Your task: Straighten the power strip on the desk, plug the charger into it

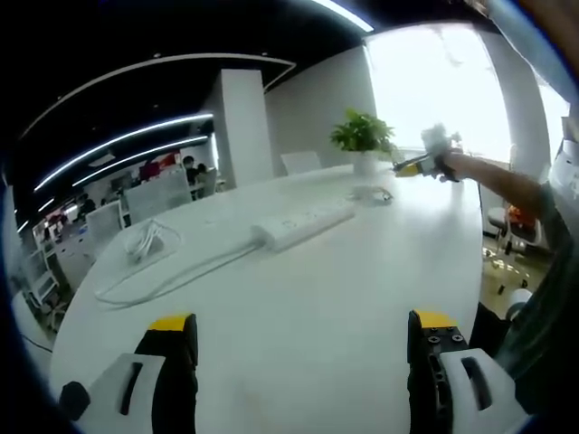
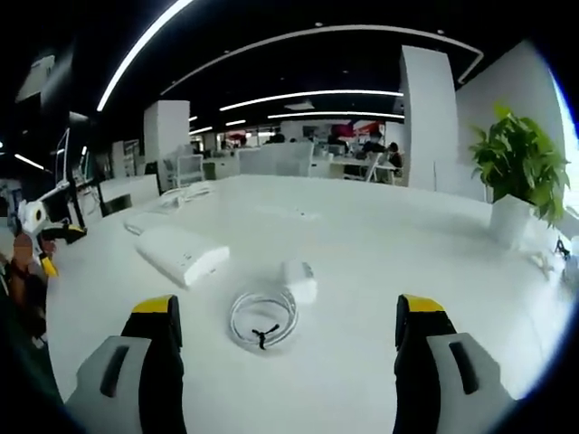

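Left gripper view: the power strip [image 1: 303,224] is seen lying aslant mid-desk [image 1: 344,307], cord trailing left; left gripper [image 1: 303,348] is held wide, empty. Right gripper view: the charger [image 2: 299,280] is seen beside its coiled cable [image 2: 263,316] near a potted plant [image 2: 517,176]; right gripper [image 2: 288,348] is held wide, empty.

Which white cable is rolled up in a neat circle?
The charger cable beside the white charger, coiled and tied. The power strip cord trails loosely across the desk instead.

The worktop [image 2: 380,244] is plain white, as are the power strip [image 1: 303,224], its cable [image 1: 172,276], the charger [image 2: 299,279] and its coiled cord [image 2: 262,316]; both grippers' fingers [image 1: 172,362] are black with yellow tips; the far plant [image 2: 517,163] is green in a white pot
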`<state>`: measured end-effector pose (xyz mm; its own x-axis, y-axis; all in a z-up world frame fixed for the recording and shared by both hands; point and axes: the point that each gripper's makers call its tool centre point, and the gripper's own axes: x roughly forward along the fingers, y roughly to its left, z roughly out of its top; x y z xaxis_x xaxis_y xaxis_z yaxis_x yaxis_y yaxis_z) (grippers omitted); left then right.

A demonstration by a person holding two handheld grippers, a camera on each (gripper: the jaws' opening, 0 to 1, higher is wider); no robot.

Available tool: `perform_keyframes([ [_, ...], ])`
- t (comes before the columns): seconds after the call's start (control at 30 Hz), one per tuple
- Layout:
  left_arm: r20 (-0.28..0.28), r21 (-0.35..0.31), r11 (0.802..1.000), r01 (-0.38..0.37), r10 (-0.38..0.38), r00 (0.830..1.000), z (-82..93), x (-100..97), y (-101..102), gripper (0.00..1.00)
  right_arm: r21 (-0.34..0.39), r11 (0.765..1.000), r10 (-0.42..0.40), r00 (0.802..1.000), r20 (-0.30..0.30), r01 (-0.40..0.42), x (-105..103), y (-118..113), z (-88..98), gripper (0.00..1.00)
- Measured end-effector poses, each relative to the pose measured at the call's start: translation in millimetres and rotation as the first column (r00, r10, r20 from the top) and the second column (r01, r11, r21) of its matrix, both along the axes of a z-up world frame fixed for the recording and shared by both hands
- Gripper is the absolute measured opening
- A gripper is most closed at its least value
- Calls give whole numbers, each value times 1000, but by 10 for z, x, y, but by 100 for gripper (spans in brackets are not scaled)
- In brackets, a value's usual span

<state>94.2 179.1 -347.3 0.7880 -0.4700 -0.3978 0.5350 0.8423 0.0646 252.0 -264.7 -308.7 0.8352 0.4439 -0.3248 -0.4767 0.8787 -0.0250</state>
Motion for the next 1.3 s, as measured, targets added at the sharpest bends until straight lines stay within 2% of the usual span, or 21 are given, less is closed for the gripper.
perform_keyframes([
  [0.23, 1, -3, 1000, -2, 2, 1000, 11, -2, 12, 100, 8, 1000, 3, 1000, -26, -3, 46, 47, -62, 94],
  [0.63, 7, -5, 1000, -4, 5, 1000, 38, 6, 14, 100, 15, 1000, 28, 999, -37, -28, 169, 162, -92, 92],
  [1.3, 8, -2, 1000, -6, 6, 1000, 42, 58, 31, 100, -5, 1000, 7, 999, -43, -7, 439, 109, -158, 88],
])
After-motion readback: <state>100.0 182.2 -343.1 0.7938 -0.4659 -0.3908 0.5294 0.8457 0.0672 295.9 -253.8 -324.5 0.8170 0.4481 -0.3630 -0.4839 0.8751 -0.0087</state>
